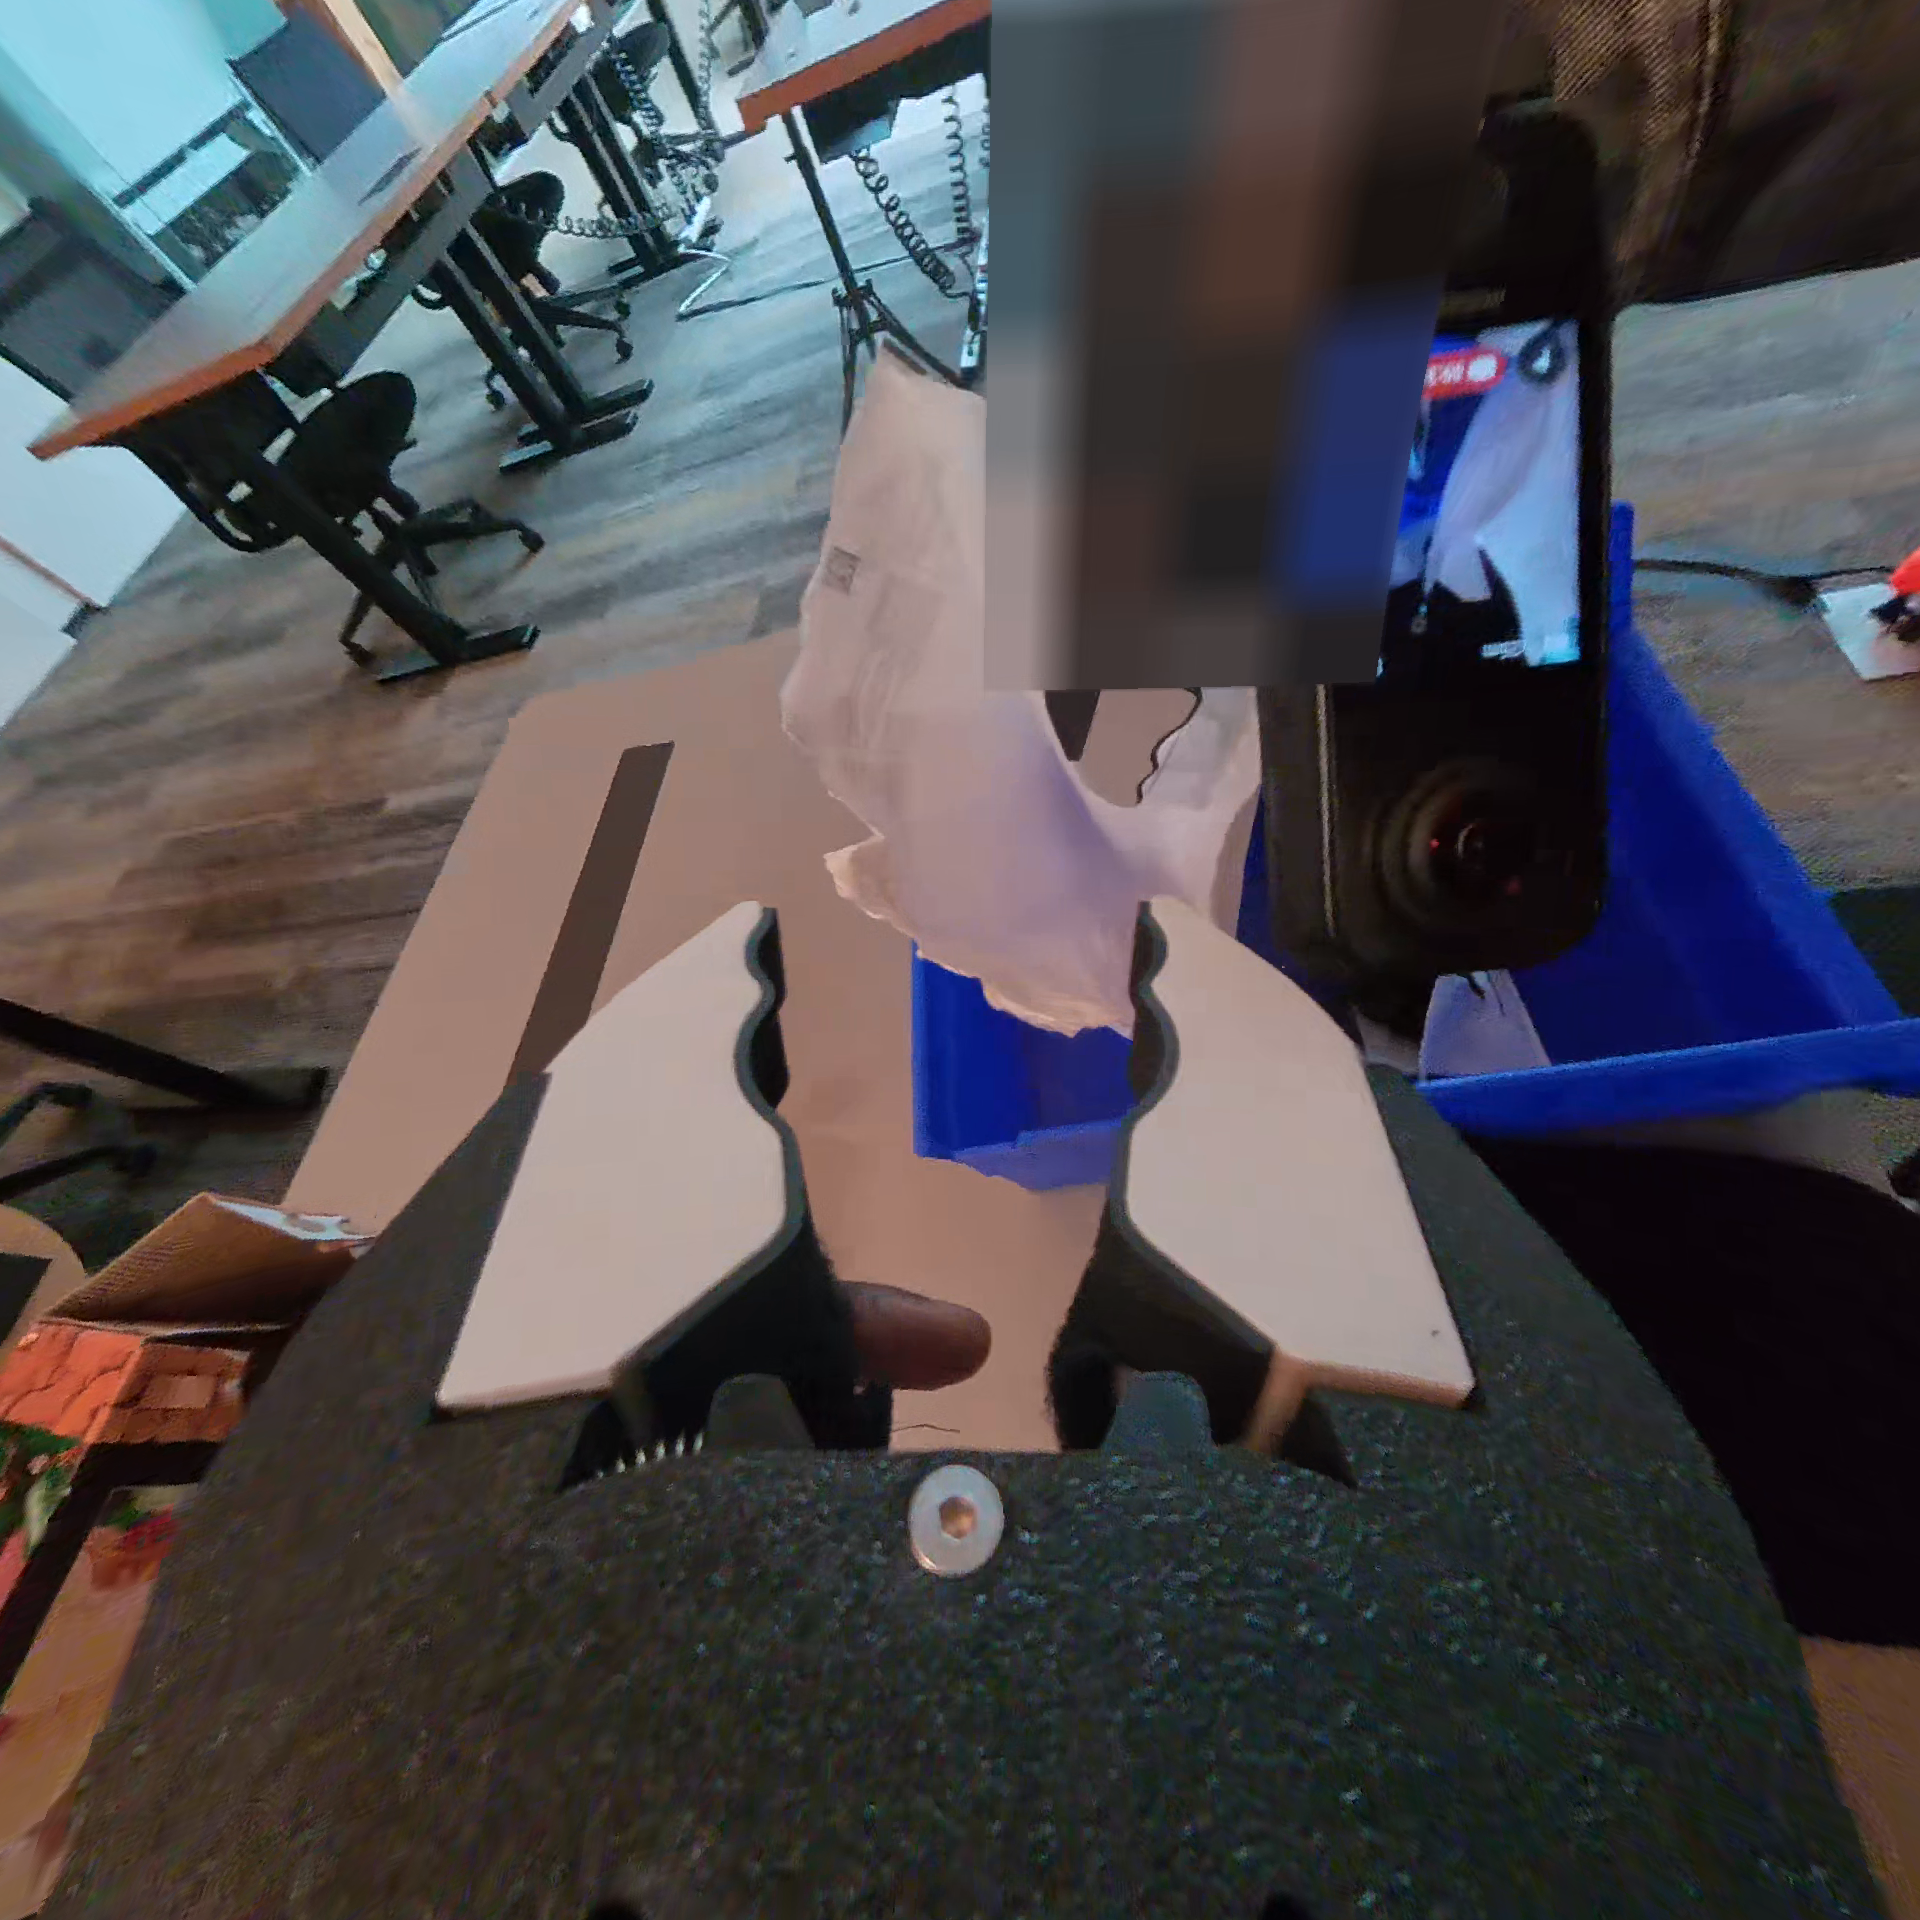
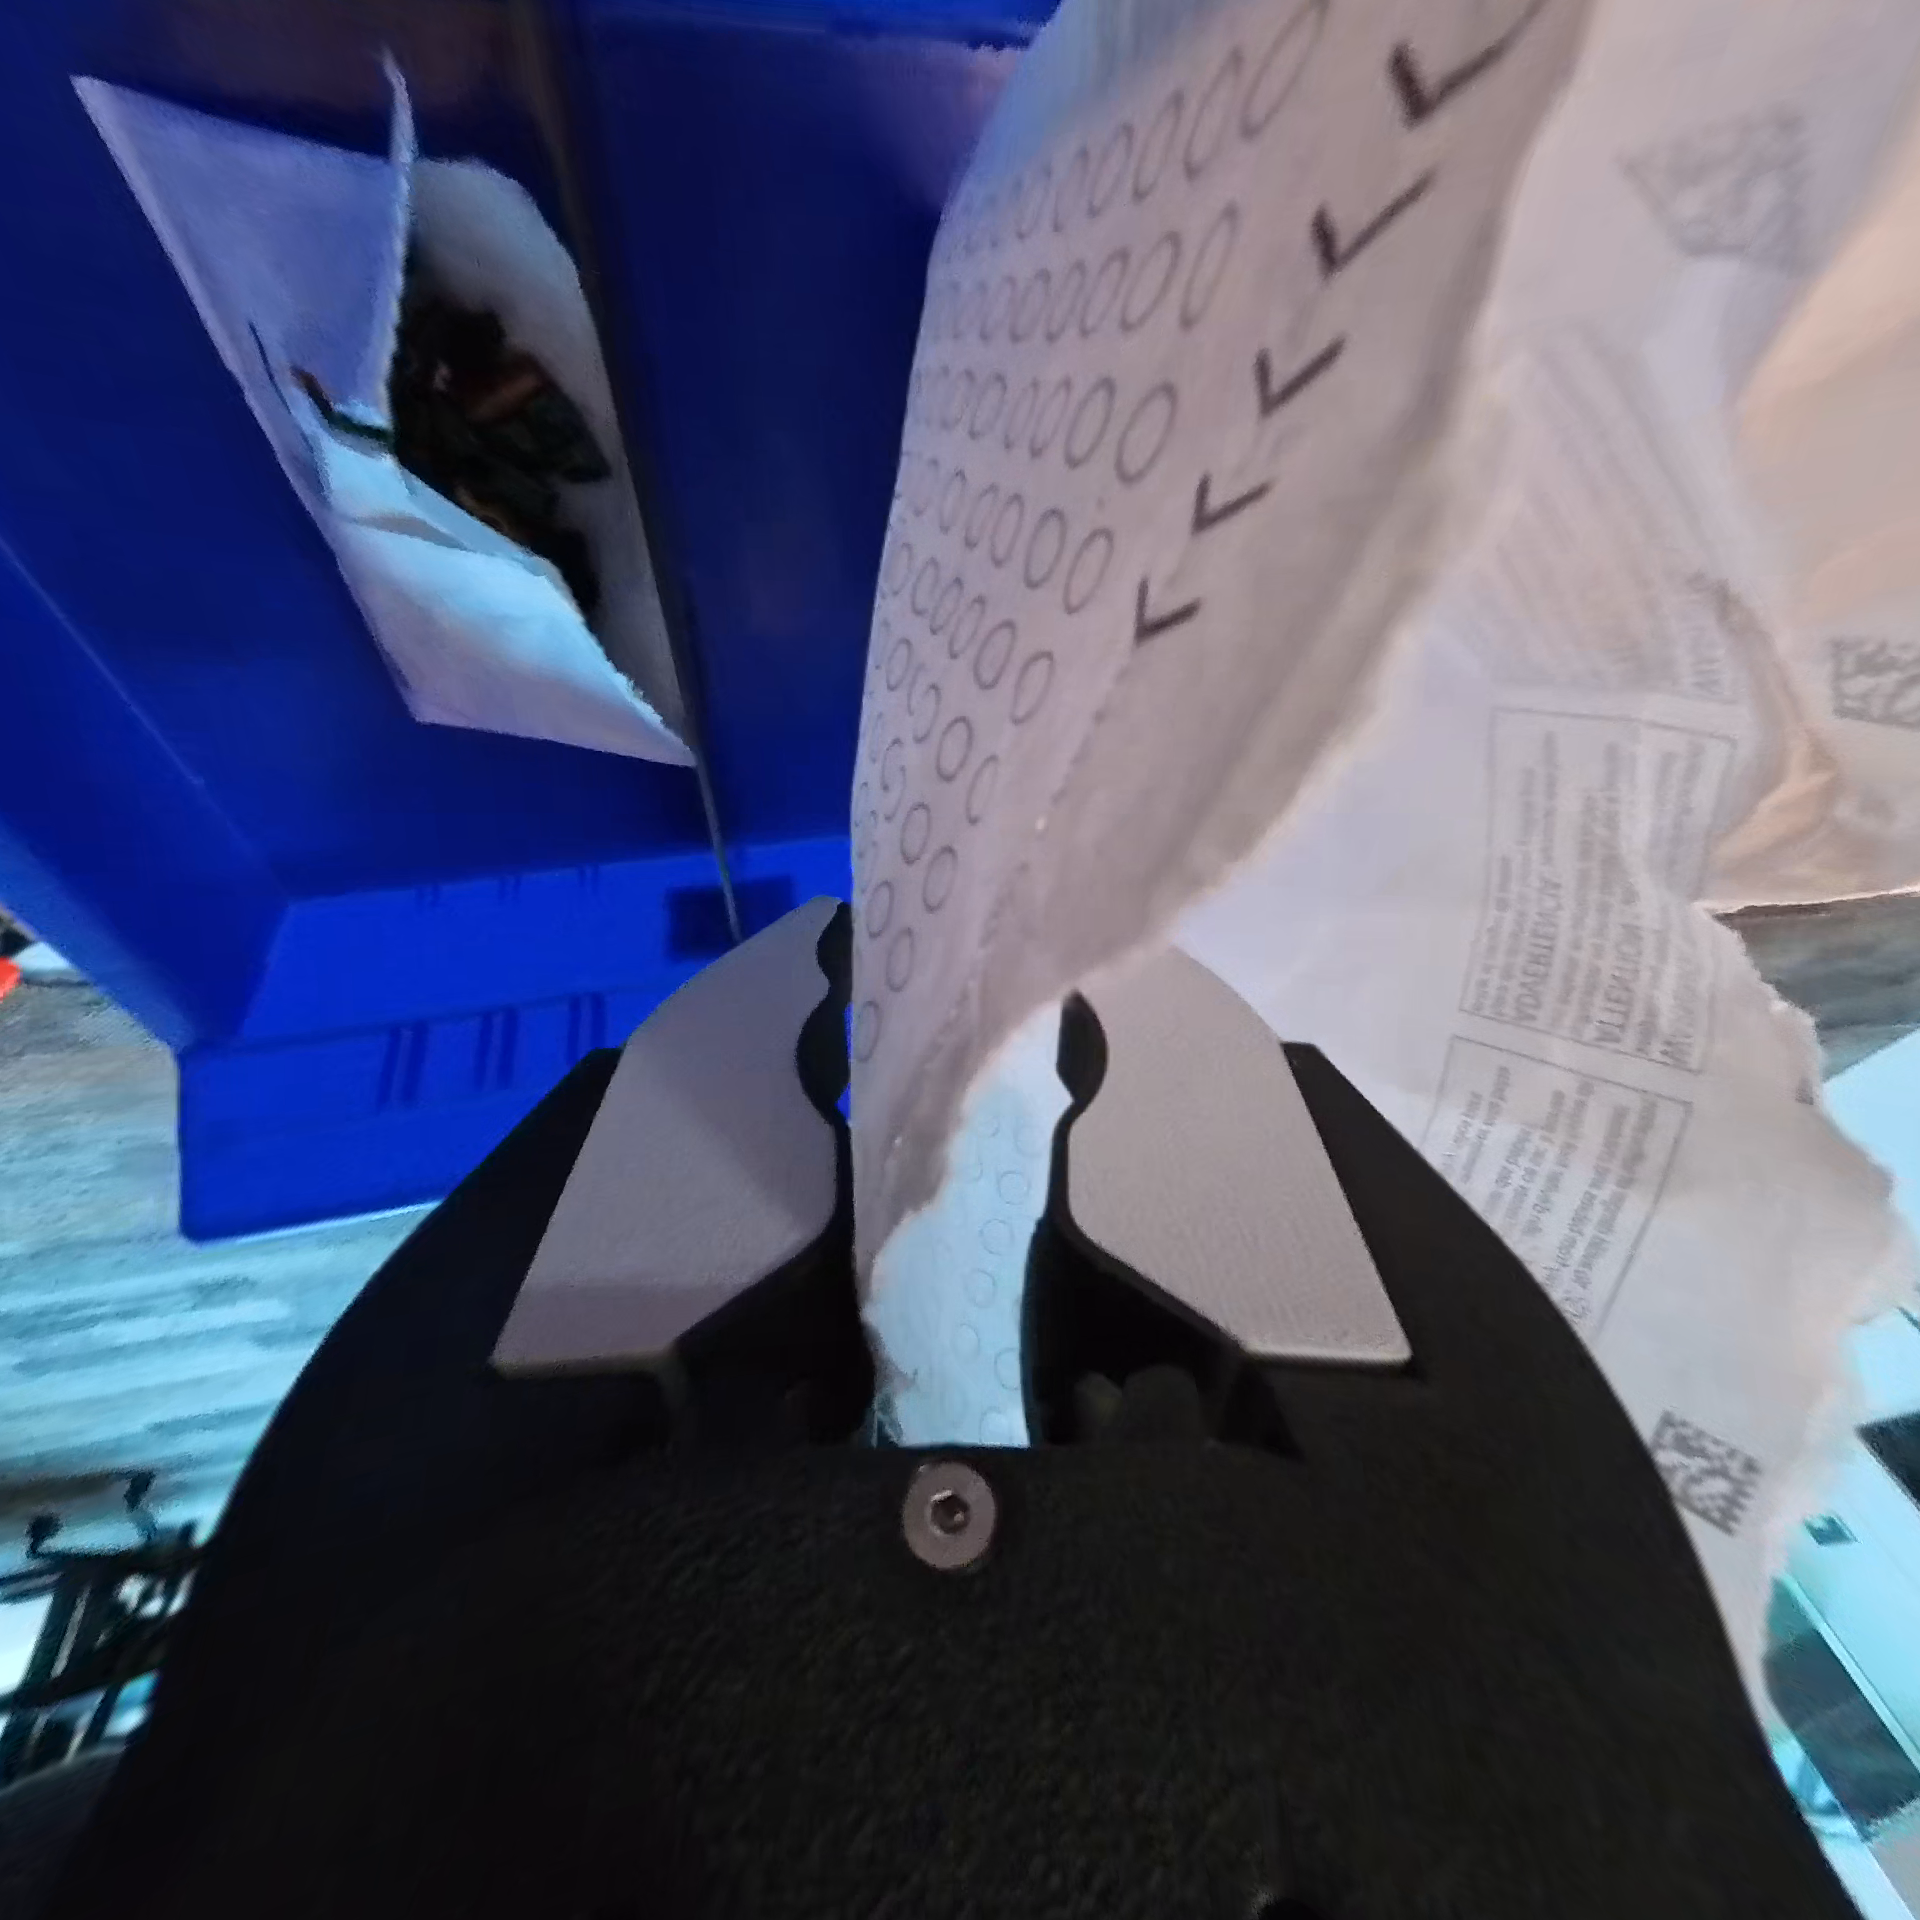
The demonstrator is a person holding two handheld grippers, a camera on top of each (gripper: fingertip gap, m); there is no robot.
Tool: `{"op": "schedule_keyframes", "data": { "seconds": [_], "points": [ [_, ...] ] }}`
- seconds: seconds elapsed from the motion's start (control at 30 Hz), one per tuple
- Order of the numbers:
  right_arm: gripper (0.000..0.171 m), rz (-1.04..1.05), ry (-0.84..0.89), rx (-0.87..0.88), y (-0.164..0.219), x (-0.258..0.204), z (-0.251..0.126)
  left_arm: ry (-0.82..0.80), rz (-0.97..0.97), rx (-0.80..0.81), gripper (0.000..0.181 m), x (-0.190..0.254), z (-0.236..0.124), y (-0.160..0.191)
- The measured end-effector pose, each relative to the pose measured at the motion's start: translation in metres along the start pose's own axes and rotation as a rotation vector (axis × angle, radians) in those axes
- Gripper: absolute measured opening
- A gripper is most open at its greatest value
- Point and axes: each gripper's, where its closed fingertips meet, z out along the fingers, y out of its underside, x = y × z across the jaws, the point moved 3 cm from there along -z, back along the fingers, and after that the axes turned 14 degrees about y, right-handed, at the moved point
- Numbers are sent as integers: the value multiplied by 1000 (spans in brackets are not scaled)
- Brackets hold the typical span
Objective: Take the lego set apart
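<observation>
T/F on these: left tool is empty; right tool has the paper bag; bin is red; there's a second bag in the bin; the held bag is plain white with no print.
1. The left tool holds nothing. True: it stands open.
2. The right tool has the white paper bag between its fingers. True.
3. The bin is red. False: it is blue.
4. A second, torn-open bag lies in the bin. True; dark pieces show inside.
5. The held bag is plain. False: it carries printed circles, arrows and text blocks.
</observation>
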Motion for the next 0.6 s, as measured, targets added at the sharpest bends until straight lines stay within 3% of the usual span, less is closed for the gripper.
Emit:
{"op": "schedule_keyframes", "data": {
  "seconds": [0.13,0.23,0.37,0.6],
  "points": [
    [48,-2,155,79,-13,6,-11,-143,0,-129,47,-10,28,22],
    [50,-25,236,121,-17,6,-14,-98,-24,-194,42,-10,51,37],
    [49,47,334,337,-25,12,-35,-87,-33,-325,33,-20,71,61],
    [52,351,499,554,29,35,-98,-15,-74,-295,30,-23,72,63]
  ]
}}
